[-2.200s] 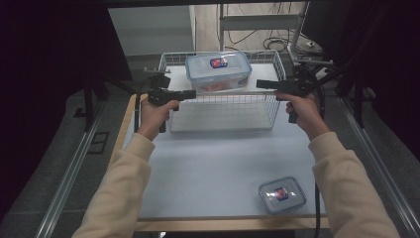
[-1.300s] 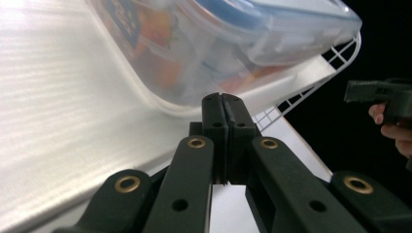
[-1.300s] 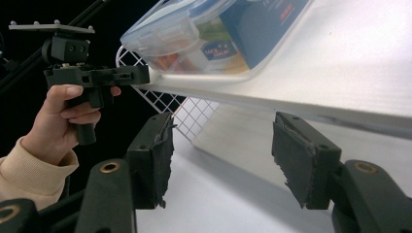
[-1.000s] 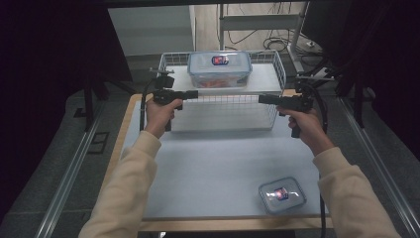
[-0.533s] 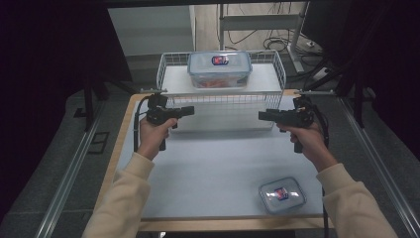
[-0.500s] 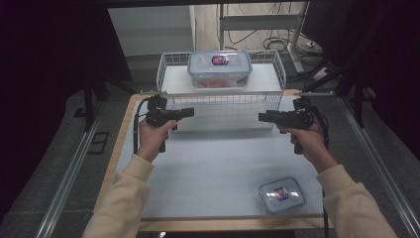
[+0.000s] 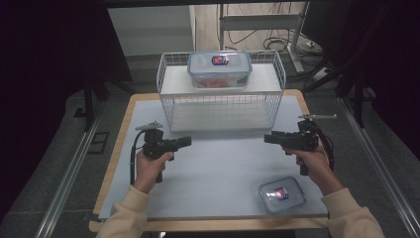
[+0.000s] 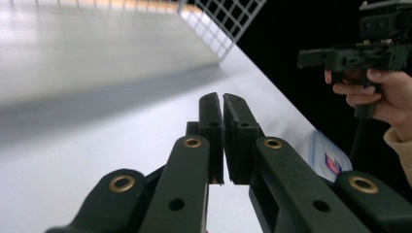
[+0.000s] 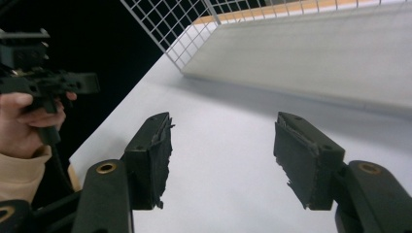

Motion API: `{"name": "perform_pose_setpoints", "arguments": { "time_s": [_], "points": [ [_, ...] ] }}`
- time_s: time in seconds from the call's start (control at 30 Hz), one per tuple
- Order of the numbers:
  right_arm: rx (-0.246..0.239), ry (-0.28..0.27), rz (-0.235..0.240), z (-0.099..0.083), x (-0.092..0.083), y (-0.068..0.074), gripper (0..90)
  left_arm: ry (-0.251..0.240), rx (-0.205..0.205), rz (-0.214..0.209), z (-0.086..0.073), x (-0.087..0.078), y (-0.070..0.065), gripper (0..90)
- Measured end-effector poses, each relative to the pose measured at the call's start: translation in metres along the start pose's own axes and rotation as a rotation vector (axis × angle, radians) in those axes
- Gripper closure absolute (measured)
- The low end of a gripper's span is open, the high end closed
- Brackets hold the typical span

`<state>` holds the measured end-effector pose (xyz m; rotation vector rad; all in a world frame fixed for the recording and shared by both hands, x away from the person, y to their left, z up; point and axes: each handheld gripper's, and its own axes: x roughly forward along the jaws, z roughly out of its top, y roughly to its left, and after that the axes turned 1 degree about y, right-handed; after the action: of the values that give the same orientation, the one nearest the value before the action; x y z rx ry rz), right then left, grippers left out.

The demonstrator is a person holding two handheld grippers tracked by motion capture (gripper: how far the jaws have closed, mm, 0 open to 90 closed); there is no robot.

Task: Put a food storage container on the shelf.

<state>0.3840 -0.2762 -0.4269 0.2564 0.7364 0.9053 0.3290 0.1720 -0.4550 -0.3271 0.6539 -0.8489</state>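
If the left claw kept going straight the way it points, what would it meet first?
Probably the right claw: the shut left claw points across the bare table toward it, nothing between. Depth is unclear; it might pass just beside it.

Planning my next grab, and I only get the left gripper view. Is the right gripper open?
Observer: Yes. The right gripper is open, with nothing between its jaws.
Operator: Is anything on top of the basket?
Observer: A lidded box sits on the upper level of the basket.
Operator: Where's the small box at the edge of my frame?
Observer: The small box lies flat near the table's near right corner, apart from both grippers.
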Motion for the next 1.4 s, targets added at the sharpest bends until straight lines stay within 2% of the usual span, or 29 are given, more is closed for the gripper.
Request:
{"name": "perform_pose_setpoints", "arguments": {
  "time_s": [0.13,0.3,0.47,0.57,0.67,0.73,0.8,0.93,1.23,1.4],
  "points": [
    [-0.023,0.008,-0.019,-0.016,-0.004,0.003,38.0,0.033,-0.009,0.007,-0.021,-0.002,0.001,83.4],
    [-0.029,0.031,-0.025,-0.035,-0.005,0.004,37.1,0.043,-0.025,0.053,-0.038,-0.004,0.003,72.4],
    [-0.041,0.07,-0.034,-0.045,-0.001,0.003,36.5,0.032,-0.026,0.086,-0.042,-0.007,0.005,55.4],
    [-0.04,0.071,-0.033,-0.046,0.0,0.002,36.5,0.02,-0.014,0.106,-0.042,-0.008,0.004,46.6],
    [-0.045,0.067,-0.032,-0.046,0.0,0.004,36.6,0.035,-0.009,0.12,-0.043,-0.007,0.004,36.1],
    [-0.058,0.066,-0.037,-0.047,-0.001,0.005,36.6,0.039,-0.008,0.117,-0.044,-0.007,0.003,32.1],
    [-0.065,0.064,-0.042,-0.047,-0.002,0.006,36.6,0.042,-0.007,0.122,-0.045,-0.008,0.003,29.7],
    [-0.066,0.056,-0.054,-0.049,-0.008,0.006,36.8,0.037,-0.01,0.12,-0.047,-0.01,0.004,29.0],
    [-0.074,0.05,-0.084,-0.056,-0.02,0.003,37.9,0.059,-0.019,0.128,-0.048,-0.008,0.005,28.4],
    [-0.099,0.048,-0.094,-0.057,-0.024,0.007,41.0,0.052,-0.02,0.131,-0.048,-0.011,0.005,28.2]
  ]
}}
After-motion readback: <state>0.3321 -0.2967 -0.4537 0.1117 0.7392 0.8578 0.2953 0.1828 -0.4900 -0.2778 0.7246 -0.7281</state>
